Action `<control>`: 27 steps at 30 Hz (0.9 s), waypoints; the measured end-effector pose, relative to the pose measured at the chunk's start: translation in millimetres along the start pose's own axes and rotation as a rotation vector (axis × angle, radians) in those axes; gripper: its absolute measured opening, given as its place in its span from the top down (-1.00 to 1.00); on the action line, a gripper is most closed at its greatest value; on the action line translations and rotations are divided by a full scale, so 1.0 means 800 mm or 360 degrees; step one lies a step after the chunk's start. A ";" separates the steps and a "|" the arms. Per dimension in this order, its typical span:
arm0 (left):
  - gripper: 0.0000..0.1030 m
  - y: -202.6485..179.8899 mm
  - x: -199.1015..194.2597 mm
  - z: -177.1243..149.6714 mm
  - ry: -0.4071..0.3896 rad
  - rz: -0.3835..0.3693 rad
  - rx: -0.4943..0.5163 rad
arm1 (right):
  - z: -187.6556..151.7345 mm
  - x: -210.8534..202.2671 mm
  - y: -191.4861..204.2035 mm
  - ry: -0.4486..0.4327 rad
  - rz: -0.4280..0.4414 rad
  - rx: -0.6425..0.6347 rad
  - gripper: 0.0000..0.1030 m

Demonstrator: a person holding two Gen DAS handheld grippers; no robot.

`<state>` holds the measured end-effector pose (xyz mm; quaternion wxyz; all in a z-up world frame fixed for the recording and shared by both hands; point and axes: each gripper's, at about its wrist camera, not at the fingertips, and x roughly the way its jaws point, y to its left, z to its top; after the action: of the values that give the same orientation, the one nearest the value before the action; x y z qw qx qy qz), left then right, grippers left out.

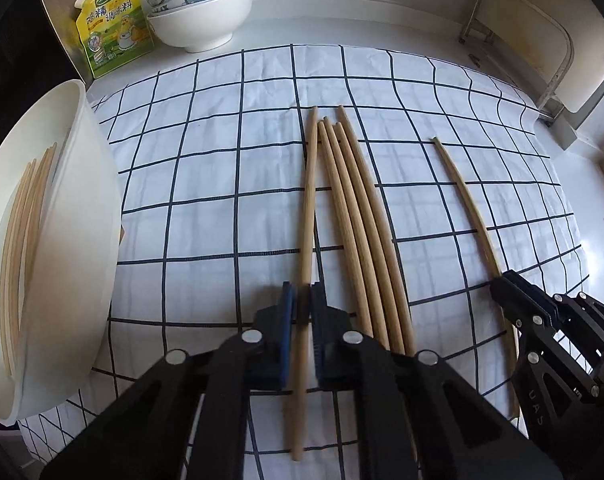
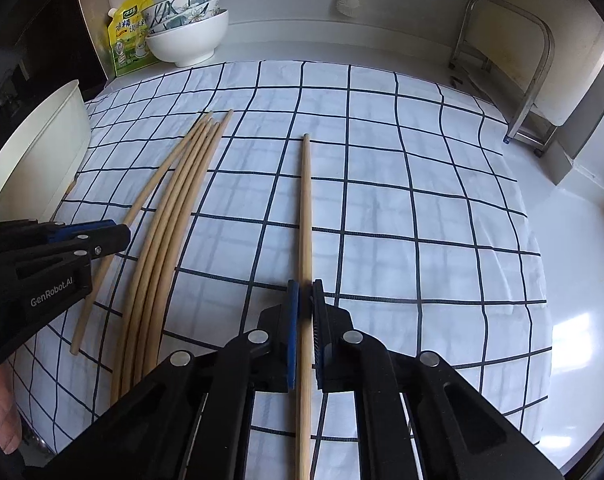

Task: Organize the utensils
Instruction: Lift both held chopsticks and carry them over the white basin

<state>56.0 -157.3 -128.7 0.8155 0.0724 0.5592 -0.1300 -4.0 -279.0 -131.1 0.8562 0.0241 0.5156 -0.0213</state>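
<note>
While both claws sit low over the checked cloth (image 1: 230, 168), each is clamped on one chopstick. L to R, left wrist view: white tub (image 1: 62, 264) at 9 o'clock, tipped on its side, a few sticks (image 1: 22, 240) lying inside, rim right at the cloth's left edge. Yellow pouch (image 1: 110, 28) and stacked bowls (image 1: 198, 12) at 11 o'clock, against the back wall, well apart from the work. Left claw (image 1: 303, 304) at 6 o'clock, pads closed on the left stick (image 1: 307, 208); long axis runs 6 to 12, tip pointing away toward the wall. Just right of it, touching each other, a bundle of four sticks (image 1: 357, 216) with the same heading, fanned slightly. Open cloth between bundle and the right stick (image 2: 305, 208). Right claw (image 2: 305, 304) closed on that one, axis also 6 to 12, tip away. Beyond it, toward 3 o'clock, wide bare cloth, then white counter (image 2: 573, 280). Metal rack (image 2: 513, 64) at 1 o'clock, near the back right corner. Person's fingers (image 2: 2, 408) show at 8 o'clock in the right view.
</note>
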 end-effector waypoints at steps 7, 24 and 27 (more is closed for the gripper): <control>0.86 0.008 -0.022 0.001 0.0008 -0.0102 -0.0009 | 0.005 -0.023 -0.012 -0.0037 0.0071 0.0116 0.87; 0.86 0.184 -0.162 0.020 -0.0310 -0.0067 -0.0221 | 0.116 -0.115 0.141 -0.0294 0.0353 -0.0034 0.87; 0.86 0.236 -0.161 0.016 -0.0302 -0.0005 -0.0294 | 0.137 -0.107 0.193 -0.0274 0.0438 -0.0092 0.87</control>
<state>78.9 36.8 -9.2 0.8677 -0.0165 0.4894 -0.0855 62.4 -130.6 -1.2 0.8924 0.0679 0.4326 0.1092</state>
